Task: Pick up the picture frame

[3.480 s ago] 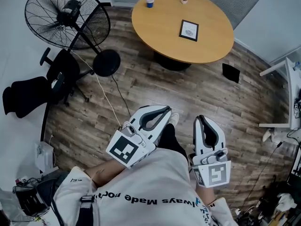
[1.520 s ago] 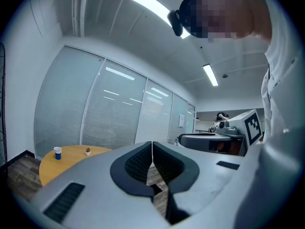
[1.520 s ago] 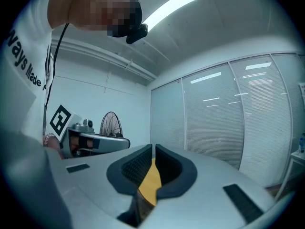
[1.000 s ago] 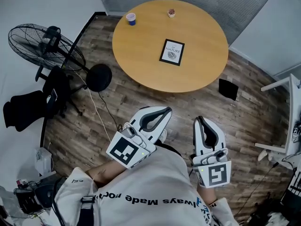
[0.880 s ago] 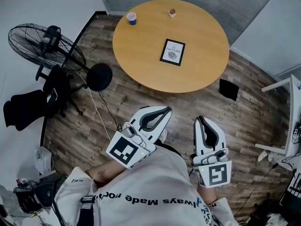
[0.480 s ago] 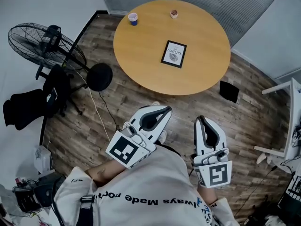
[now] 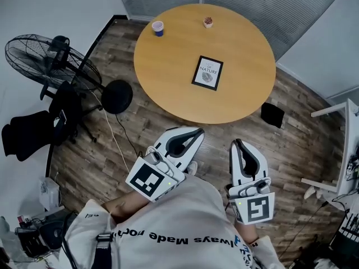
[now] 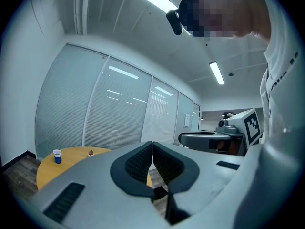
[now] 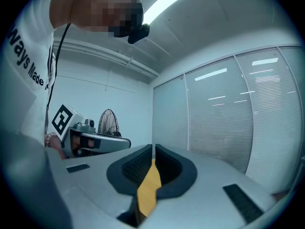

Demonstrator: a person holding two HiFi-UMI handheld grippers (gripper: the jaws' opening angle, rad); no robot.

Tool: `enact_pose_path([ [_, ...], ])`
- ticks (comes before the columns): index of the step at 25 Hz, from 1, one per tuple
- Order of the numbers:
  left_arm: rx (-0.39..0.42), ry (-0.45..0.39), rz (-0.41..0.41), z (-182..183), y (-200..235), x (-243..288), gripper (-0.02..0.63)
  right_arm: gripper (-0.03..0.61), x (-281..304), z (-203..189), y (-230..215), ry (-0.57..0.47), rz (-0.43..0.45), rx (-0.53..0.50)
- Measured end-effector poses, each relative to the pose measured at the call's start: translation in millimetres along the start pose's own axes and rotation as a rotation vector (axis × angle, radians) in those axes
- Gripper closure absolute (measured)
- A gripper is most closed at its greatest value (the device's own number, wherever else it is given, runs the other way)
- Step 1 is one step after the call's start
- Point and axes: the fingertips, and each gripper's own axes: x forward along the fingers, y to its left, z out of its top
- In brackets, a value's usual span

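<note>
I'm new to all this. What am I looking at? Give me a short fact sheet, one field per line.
Setting: office, wooden floor
Table: round wooden table, ahead of the person
Picture frame: flat near the table's middle, untouched
Also on table: cup and small item near far edge
Left claw: shut, empty, short of the table
Right claw: shut, empty, short of the table
Nearby: standing fan, left of table

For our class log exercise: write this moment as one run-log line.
left tongs: shut, empty | right tongs: shut, empty | picture frame: flat on table, untouched
</note>
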Motion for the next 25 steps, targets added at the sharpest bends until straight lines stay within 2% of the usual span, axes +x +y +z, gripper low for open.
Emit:
enact_pose_path([
  [5,0.003,-0.031,-0.003,13.8,19.0,21.3,0.584,0.534,22.5,5.2,-17.1,-0.005,-0.004,-0.006],
  [25,-0.012,-0.028,-0.015,40.3,140.8,89.2,0.584,0.534,155.6,26.8,-61.1,0.004,-0.012,-0.021],
])
